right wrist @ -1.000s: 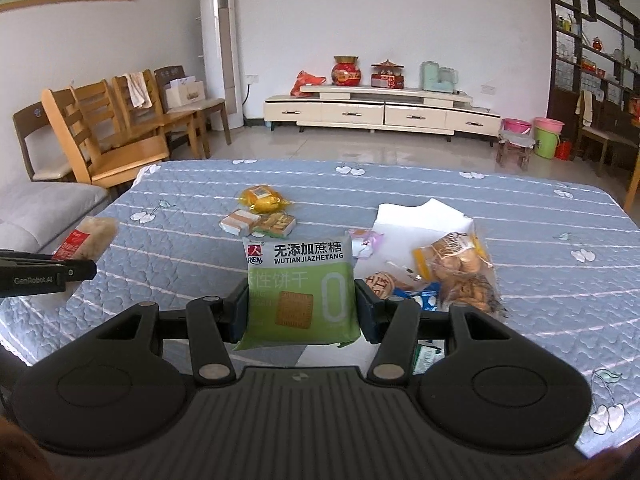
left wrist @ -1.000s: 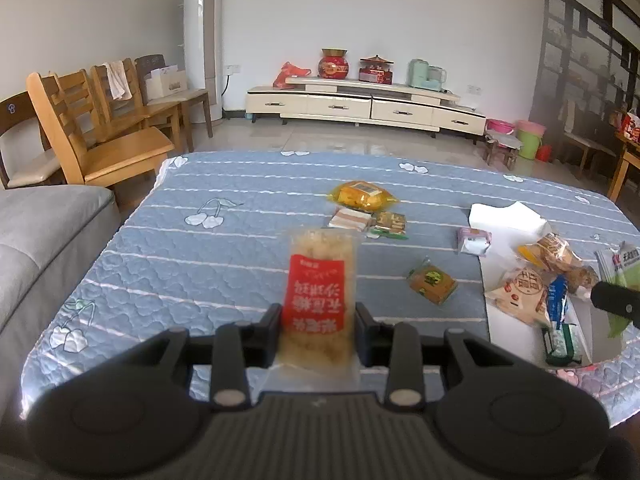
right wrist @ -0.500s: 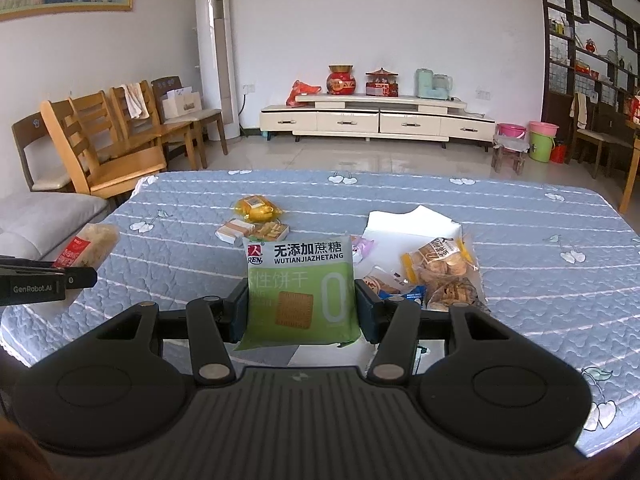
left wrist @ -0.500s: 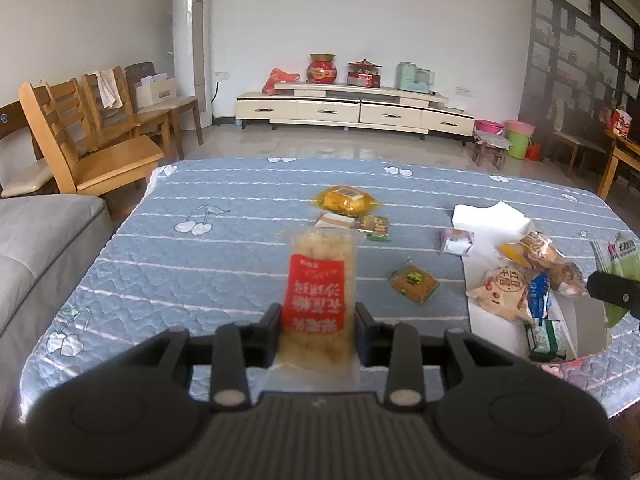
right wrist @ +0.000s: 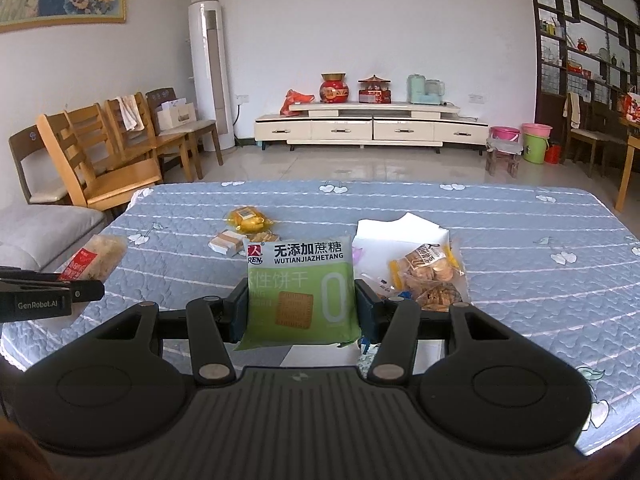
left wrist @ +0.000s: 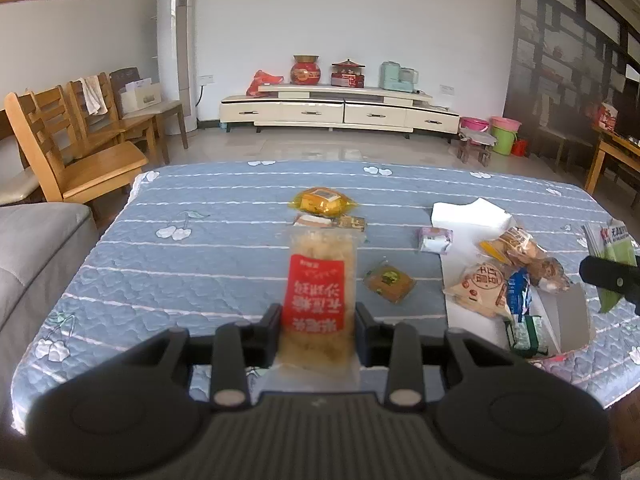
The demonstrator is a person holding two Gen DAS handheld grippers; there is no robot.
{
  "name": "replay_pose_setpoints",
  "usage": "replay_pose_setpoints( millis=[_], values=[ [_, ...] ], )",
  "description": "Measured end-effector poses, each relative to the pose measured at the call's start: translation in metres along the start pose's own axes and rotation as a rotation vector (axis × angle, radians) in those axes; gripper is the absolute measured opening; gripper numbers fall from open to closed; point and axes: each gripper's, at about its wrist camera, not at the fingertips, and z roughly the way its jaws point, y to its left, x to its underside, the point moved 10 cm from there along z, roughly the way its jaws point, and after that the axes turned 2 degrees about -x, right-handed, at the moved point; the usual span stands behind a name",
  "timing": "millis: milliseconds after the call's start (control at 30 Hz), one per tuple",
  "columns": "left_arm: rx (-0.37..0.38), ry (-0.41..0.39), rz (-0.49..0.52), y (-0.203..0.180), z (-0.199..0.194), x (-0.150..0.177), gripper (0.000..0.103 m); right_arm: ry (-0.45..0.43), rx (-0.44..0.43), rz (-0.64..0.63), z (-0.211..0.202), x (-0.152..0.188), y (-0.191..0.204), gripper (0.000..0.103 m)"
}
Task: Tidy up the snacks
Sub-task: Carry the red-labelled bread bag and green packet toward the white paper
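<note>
My left gripper (left wrist: 316,326) is shut on a clear snack packet with a red label (left wrist: 318,292), held above the near part of the blue quilted table (left wrist: 208,236). My right gripper (right wrist: 300,310) is shut on a green biscuit bag (right wrist: 300,290), also lifted over the table. The right wrist view catches the red-label packet (right wrist: 94,262) and left gripper at the far left. The green bag (left wrist: 614,256) peeks in at the right edge of the left wrist view. An open white box (left wrist: 560,320) near the table's right front holds several snacks.
A yellow packet (left wrist: 322,201), two small flat packs (left wrist: 332,222), a pale purple packet (left wrist: 435,239) and a brown square snack (left wrist: 389,282) lie loose on the table. Wooden chairs (left wrist: 76,152) and a grey sofa (left wrist: 28,252) stand at the left.
Both views have tilted up slightly, so the table and loose snacks sit lower in the frames. Both grippers keep their packets.
</note>
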Motion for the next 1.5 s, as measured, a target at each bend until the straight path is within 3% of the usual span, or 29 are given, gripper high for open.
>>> replay_pose_setpoints(
  millis=[1500],
  values=[
    [0.119,0.025,0.108,-0.085,0.018,-0.007,0.035,-0.006,0.058,0.024,-0.003,-0.003,-0.009,0.065]
  ],
)
